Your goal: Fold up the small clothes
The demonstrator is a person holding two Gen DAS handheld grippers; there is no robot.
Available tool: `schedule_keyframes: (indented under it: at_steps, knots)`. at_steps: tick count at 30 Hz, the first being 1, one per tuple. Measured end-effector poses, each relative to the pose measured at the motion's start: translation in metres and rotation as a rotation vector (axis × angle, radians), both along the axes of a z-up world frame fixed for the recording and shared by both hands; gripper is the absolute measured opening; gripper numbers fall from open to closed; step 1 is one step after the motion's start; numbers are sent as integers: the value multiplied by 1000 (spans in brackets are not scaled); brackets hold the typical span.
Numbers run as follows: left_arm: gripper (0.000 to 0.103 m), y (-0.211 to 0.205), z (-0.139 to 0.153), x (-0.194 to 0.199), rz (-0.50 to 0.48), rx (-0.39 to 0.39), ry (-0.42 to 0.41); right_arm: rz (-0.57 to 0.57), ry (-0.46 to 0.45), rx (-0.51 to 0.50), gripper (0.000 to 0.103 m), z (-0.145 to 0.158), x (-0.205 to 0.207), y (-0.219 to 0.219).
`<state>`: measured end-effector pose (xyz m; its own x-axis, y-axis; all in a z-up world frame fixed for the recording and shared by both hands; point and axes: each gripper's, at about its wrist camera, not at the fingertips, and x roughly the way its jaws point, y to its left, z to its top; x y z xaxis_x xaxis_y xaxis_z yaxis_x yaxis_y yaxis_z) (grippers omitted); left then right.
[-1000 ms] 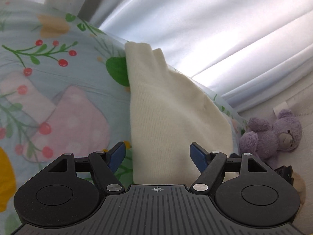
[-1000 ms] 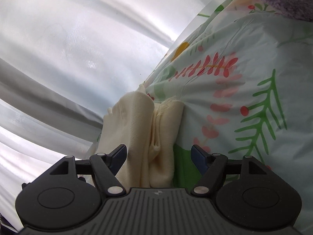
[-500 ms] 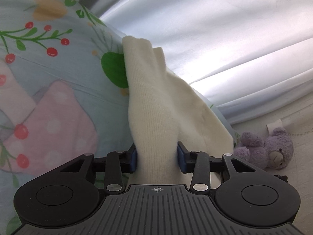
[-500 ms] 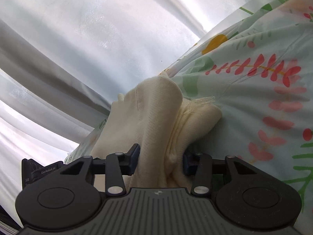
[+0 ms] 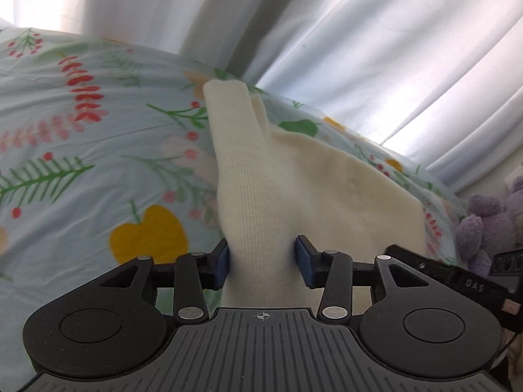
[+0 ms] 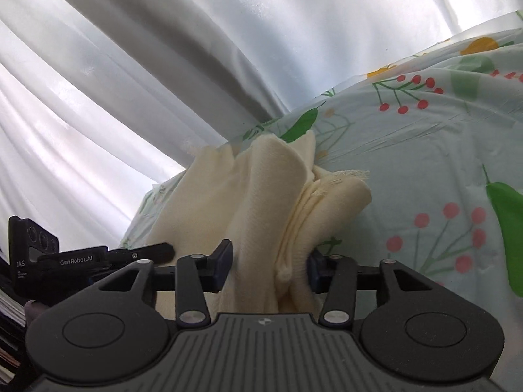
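A small cream knit garment lies on a floral bedsheet. My left gripper is shut on its near edge, and the cloth rises between the blue pads. In the right wrist view the same cream garment is bunched in folds, and my right gripper is shut on it. The far end of the garment still rests on the floral sheet. The other gripper's body shows at the edge of each view.
White curtains hang behind the bed. A purple plush bear sits at the right edge of the left wrist view. The other gripper shows at the left of the right wrist view.
Both grippers were open around the garment a second ago, then closed on it. Since then both have lifted and pulled the near edge up, and more sheet shows beyond it.
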<state>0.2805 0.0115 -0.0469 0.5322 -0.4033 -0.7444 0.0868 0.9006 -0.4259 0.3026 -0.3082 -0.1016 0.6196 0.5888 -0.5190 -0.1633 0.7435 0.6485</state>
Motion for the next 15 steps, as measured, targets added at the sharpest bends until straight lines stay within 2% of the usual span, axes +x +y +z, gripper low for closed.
schedule_keyframes:
  at_steps: [3, 4, 6, 9, 12, 15]
  knots:
    - [47, 15, 8, -11, 56, 8, -52, -117, -48, -125, 53, 20, -18, -6]
    - [47, 17, 13, -13, 83, 13, -76, -167, -92, -175, 53, 30, -25, -9]
    - [55, 19, 20, -9, 129, 17, -111, -223, -198, -278, 54, 53, -32, -5]
    - [57, 13, 15, 4, 181, 3, -88, -172, -273, -359, 54, 72, -22, 26]
    - [57, 5, 4, 15, 229, -23, -51, -78, -293, -464, 51, 69, -3, 73]
    - [61, -3, -3, 27, 265, -16, -58, -74, -332, -552, 51, 58, 16, 100]
